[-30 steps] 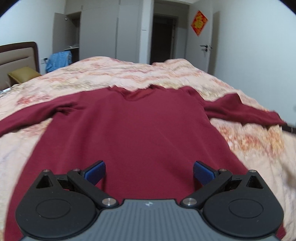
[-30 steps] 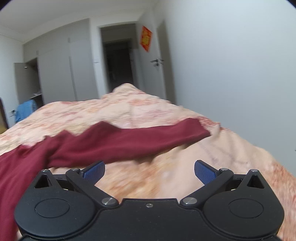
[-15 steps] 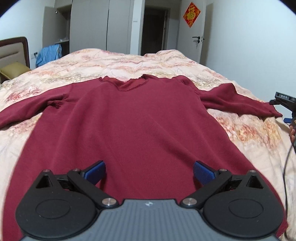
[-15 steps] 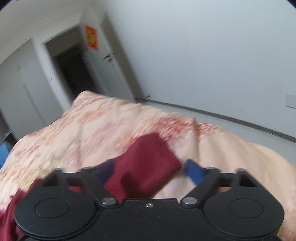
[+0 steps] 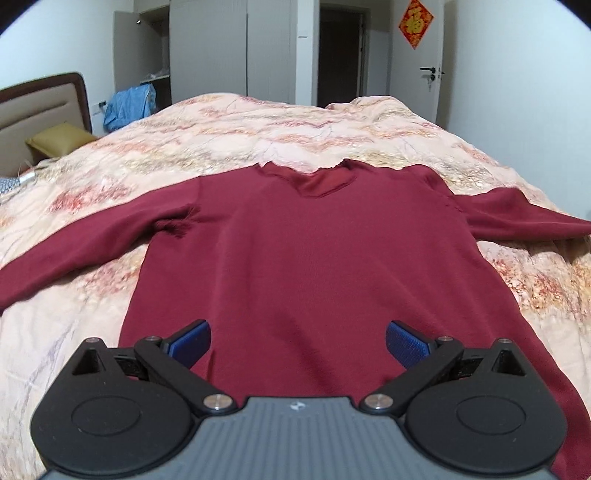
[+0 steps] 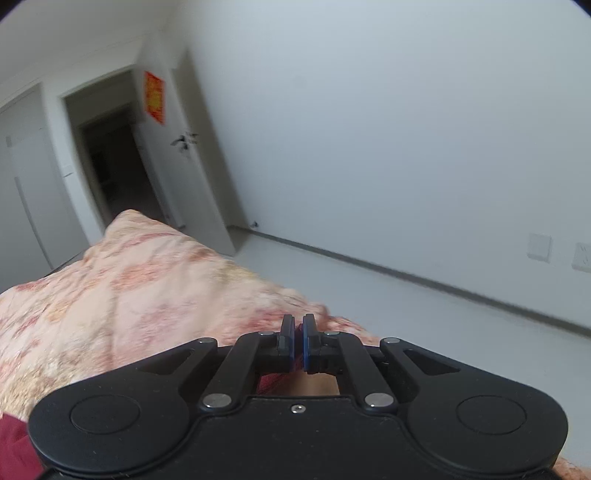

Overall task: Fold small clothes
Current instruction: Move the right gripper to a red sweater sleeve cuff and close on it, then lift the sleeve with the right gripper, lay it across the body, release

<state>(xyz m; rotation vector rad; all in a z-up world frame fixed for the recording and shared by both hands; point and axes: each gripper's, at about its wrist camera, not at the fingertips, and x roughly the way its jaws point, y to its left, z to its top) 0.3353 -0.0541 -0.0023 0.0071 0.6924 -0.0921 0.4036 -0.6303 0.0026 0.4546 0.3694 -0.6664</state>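
Pinching a sleeve end at the bed's edge

The right gripper [image 6: 298,332] is pressing its blue pads together after just closing, with maroon cloth of the sweater [image 5: 314,240] showing between and beneath them. The left gripper [image 5: 297,341] is hanging wide apart over the hem, touching nothing. The knit sweater is lying flat, front up, sleeves spread, on a floral quilted bedspread [image 5: 258,125]. Bare floor is running beside the bed's edge. A red diamond hanging [image 5: 415,23] on the door is showing a gold character.
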